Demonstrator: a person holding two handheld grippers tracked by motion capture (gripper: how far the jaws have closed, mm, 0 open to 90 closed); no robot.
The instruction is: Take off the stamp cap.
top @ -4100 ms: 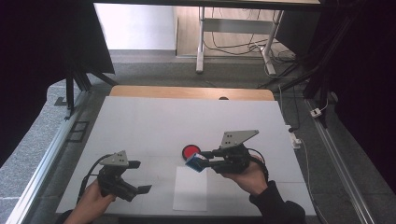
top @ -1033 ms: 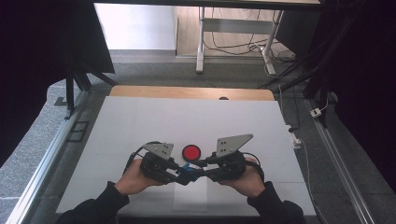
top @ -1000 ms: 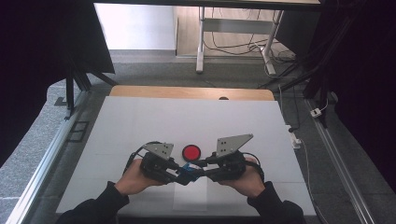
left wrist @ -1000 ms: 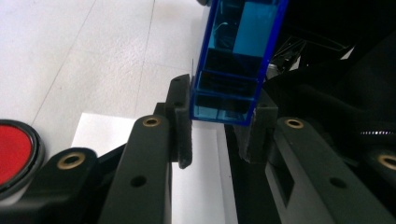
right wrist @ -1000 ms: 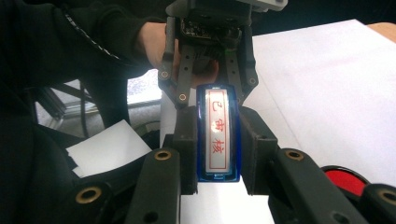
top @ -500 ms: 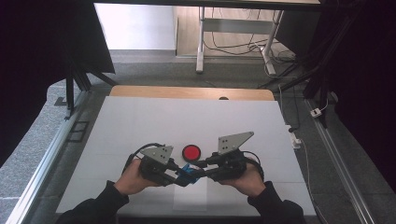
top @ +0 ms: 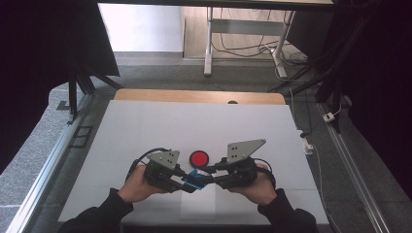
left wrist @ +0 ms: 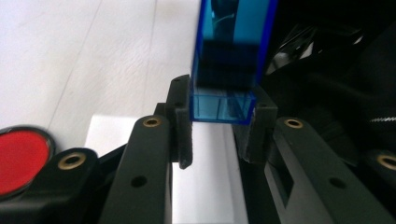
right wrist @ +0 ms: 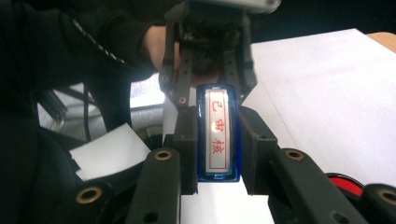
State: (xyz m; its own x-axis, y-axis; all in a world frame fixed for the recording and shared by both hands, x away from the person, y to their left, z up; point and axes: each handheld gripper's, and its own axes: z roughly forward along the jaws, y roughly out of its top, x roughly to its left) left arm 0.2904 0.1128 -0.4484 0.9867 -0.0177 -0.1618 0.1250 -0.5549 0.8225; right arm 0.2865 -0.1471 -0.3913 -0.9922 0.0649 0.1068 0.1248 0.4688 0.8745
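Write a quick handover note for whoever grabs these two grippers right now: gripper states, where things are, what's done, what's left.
Left gripper: shut on one end of the blue stamp.
Right gripper: shut on its other end; the face with red characters shows in the right gripper view.
The stamp is held between both, low over the white paper sheet. The red round pad lies on the table just beyond.
Done: stamp picked up, gripped by both.
Left: probably pulling it open, inking, then stamping the paper.

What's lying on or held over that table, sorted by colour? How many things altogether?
Blue: 1, the stamp gripped from both ends by the left gripper and right gripper.
Red: 1, the round lid.
White: 1, the paper sheet.
Total: 3.
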